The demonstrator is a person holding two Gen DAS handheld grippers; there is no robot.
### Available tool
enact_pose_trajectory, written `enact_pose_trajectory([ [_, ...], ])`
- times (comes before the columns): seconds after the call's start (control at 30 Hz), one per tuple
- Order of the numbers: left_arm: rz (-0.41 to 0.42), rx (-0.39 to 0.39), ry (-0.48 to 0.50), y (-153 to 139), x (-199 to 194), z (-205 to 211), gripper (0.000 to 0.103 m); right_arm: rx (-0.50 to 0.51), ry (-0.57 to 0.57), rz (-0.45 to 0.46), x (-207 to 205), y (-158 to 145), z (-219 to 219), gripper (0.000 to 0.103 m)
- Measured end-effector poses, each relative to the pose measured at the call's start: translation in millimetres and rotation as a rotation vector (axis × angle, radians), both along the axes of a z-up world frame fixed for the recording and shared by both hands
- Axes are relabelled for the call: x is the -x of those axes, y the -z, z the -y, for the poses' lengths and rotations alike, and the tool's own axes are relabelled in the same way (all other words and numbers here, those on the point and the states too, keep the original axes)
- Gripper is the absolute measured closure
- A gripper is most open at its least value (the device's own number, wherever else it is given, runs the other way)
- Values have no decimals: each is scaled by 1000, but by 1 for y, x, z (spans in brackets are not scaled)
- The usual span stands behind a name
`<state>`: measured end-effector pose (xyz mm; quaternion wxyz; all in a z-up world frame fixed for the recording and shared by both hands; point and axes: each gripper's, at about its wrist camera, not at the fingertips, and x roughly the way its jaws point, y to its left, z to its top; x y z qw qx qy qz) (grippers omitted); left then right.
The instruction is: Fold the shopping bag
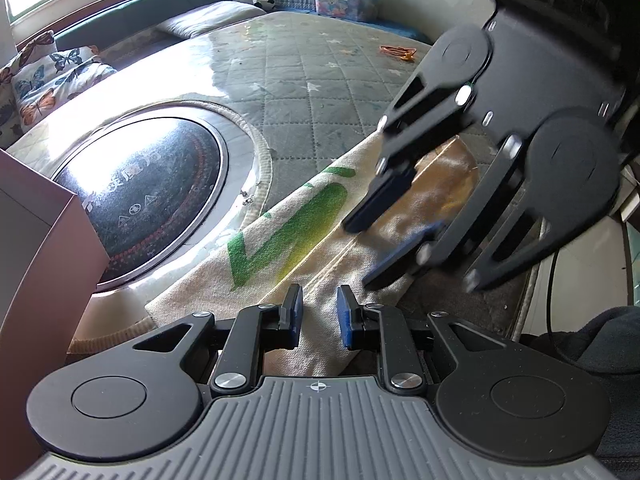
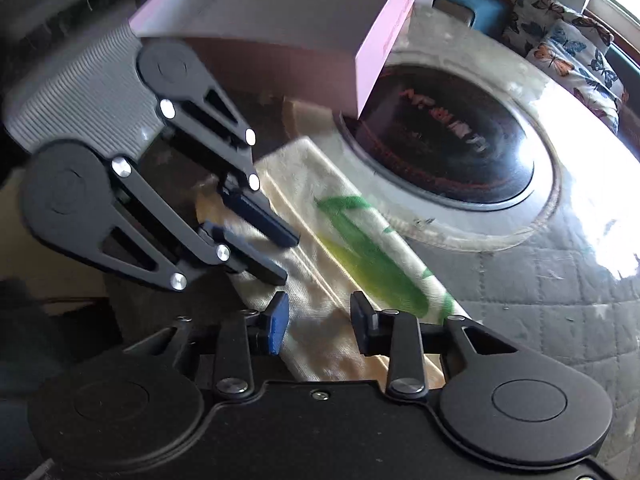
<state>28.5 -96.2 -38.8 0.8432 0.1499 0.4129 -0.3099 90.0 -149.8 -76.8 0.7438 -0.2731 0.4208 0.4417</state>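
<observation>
Although the quilted desk [image 1: 304, 76] takes up most of both views, its middle is filled by a round dark glass plate [image 1: 148, 192], so the shopping bag [image 1: 280, 240] lies along the near edge as a long, narrow cream strip with green print, apparently already folded lengthwise. A pink box [image 2: 280, 36] stands close by the bag's far end and could crowd a fold toward that side. Both tools point steeply down over the strip, probably to take its ends. The left gripper [image 1: 319, 310] has its jaws slightly apart astride the cloth, not pinching it. The right gripper [image 2: 319, 320] holds its jaws wider, cloth between them but untouched.
</observation>
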Motion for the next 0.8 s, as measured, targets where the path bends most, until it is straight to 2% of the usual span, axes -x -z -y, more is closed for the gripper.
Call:
enact_pose_trajectory([
  [0.2, 25, -12, -20, -5, 11, -5, 82, 20, -7, -10, -2, -2, -3, 67],
  [0.43, 33, 45, -95, -28, 26, -36, 86, 25, -15, -10, -3, -2, -4, 67],
  [0.6, 59, -8, -108, -40, 28, -42, 86, 24, -13, -8, -3, -1, -5, 67],
  [0.8, 31, -56, -112, -34, 21, -47, 89, 21, -12, -9, -3, -1, -5, 67],
])
